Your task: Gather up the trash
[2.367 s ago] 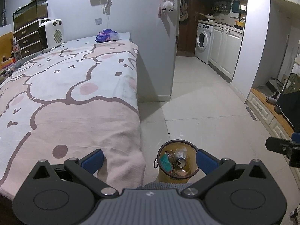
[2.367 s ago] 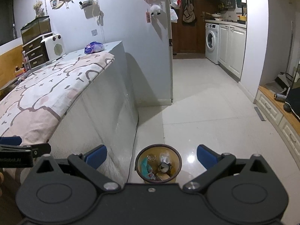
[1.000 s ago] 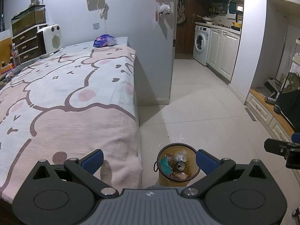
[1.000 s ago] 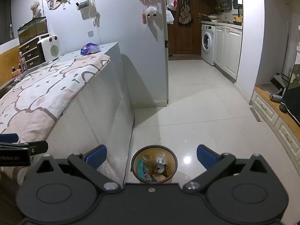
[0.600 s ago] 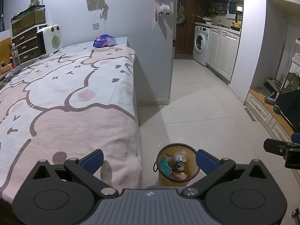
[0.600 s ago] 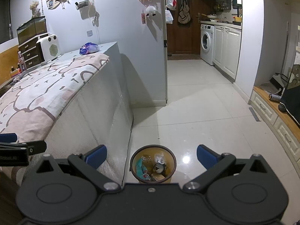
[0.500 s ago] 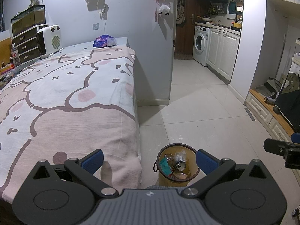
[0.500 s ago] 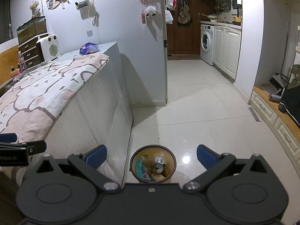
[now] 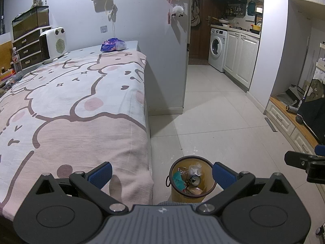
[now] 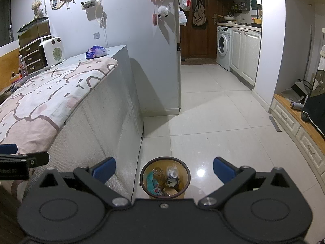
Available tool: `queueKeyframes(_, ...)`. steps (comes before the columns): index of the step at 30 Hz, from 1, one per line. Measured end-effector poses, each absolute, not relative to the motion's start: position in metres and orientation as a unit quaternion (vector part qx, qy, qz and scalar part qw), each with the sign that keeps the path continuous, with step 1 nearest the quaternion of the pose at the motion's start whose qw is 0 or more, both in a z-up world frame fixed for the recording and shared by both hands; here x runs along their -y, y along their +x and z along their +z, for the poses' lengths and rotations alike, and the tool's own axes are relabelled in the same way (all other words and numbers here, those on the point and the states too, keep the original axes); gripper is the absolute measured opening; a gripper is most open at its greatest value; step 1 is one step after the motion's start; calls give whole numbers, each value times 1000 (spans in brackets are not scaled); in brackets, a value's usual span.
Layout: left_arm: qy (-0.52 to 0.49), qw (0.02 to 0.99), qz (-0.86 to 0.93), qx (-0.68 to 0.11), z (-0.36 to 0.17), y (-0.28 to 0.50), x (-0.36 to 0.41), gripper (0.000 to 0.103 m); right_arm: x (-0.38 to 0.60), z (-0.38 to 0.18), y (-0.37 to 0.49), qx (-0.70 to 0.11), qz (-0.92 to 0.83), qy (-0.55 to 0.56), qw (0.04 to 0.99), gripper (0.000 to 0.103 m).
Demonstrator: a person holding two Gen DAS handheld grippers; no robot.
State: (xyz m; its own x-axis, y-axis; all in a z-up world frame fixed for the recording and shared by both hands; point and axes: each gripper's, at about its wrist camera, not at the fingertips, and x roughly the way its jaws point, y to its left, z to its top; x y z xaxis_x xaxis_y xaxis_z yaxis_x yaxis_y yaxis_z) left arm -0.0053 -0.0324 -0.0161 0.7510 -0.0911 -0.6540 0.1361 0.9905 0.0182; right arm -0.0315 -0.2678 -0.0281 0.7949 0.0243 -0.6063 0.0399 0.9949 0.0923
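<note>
A small round brown trash bin (image 9: pixel 204 194) stands on the tiled floor beside the bed's corner; it also shows in the right wrist view (image 10: pixel 183 172). It holds a can, crumpled paper, a teal wrapper and other trash. My left gripper (image 9: pixel 161 172) is open and empty, held above the bed's edge and the bin. My right gripper (image 10: pixel 164 169) is open and empty, held above the bin. A purple snack bag (image 9: pixel 112 44) lies at the far end of the bed, also in the right wrist view (image 10: pixel 95 52).
The bed (image 9: pixel 67 101) with a pink cartoon sheet fills the left. A white heater (image 9: pixel 53 44) stands at its far left. A wall corner (image 9: pixel 185 61) stands ahead. A low wooden cabinet (image 9: pixel 292 126) runs along the right. Tiled floor (image 10: pixel 213 109) leads to a washing machine (image 10: pixel 223 46).
Both grippers have drifted only slightly; the bin has shifted a little left in the right wrist view. Both stay open and empty.
</note>
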Motion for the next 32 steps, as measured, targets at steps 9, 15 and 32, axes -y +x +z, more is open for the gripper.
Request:
queueKeyframes(9,33,935,-61,-347,-16,-6,33,103,268,-28,-31,-320,-4,50,946,103)
queueKeyframes(15,32,935,-61,-347,-16,-6,33,103,269,-29,-31,-320,-5,50,946,103)
queueKeyframes(32,32,936,-61,-345,-13,-5,36,103,270,-30,-32,-321,-7,49,946,103)
